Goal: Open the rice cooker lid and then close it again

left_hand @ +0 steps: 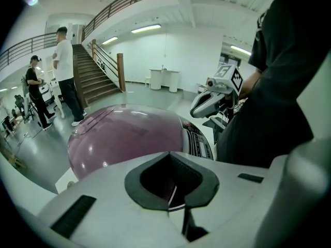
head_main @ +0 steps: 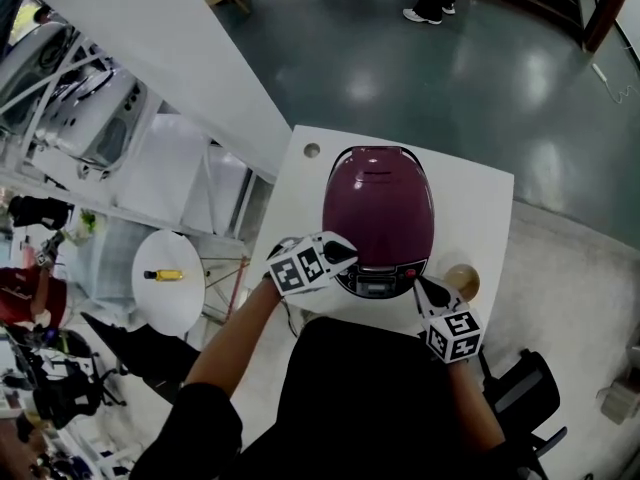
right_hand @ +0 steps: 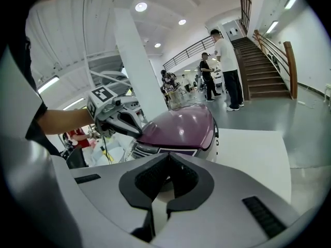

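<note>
The glossy maroon dome-shaped rice cooker point(head_main: 378, 208) sits at the middle of the white square bench point(head_main: 480, 208) with its lid point(head_main: 378, 193) fully down. The step in hand therefore looks like the approach to opening, though a closed lid alone cannot rule out that the cycle is already finished. The left gripper point(head_main: 345, 253) has its jaws pressed together on nothing and hovers at the cooker's 7 o'clock, just beside the front control panel point(head_main: 375, 286). The right gripper point(head_main: 425, 286) is likewise closed and empty, at the cooker's 5 o'clock, near the base. If opening comes next, one closed tip probably has to press the release at the front edge of the lid. The other gripper would steady the body, and the lid would then need guiding as it swings toward 12 o'clock. I cannot pick out the latch itself. Counted: one cooker with one lid, two grippers, one bench, one round tan disc point(head_main: 463, 280) at the cooker's 4 o'clock, and one small grey round spot point(head_main: 312, 151) at the bench's 11 o'clock corner.
</note>
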`<state>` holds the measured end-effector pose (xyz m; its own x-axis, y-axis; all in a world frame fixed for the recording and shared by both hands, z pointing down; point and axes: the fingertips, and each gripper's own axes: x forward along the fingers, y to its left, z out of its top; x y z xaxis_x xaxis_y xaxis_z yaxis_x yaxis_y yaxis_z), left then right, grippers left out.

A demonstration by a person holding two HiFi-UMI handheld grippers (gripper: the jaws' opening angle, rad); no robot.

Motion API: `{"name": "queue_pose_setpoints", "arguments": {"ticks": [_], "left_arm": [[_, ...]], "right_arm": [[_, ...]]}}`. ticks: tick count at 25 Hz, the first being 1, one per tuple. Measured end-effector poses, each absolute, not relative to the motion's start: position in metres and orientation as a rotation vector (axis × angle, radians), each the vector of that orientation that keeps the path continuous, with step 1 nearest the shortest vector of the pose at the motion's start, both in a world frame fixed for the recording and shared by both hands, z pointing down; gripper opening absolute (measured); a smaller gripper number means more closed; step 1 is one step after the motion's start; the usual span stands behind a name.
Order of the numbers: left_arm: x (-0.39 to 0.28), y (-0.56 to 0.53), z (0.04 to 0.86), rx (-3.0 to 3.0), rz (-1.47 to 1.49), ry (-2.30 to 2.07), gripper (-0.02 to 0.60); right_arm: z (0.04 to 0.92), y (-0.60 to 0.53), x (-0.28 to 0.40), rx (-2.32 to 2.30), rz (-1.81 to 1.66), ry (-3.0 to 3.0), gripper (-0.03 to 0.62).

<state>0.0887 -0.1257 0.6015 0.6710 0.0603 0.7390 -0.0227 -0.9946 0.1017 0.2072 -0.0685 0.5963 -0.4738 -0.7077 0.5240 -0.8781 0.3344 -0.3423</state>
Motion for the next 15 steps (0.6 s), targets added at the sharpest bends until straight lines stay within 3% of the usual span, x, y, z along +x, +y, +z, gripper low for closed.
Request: {"name": "queue_pose_setpoints", "arguments": {"ticks": [15], "left_arm": [[0.09,-0.127,0.604,2.707,1.25,-0.086,0.003]], "right_arm": [[0.593,-0.103,0.198,1.429,0.88,-2.323,0.0]]}}
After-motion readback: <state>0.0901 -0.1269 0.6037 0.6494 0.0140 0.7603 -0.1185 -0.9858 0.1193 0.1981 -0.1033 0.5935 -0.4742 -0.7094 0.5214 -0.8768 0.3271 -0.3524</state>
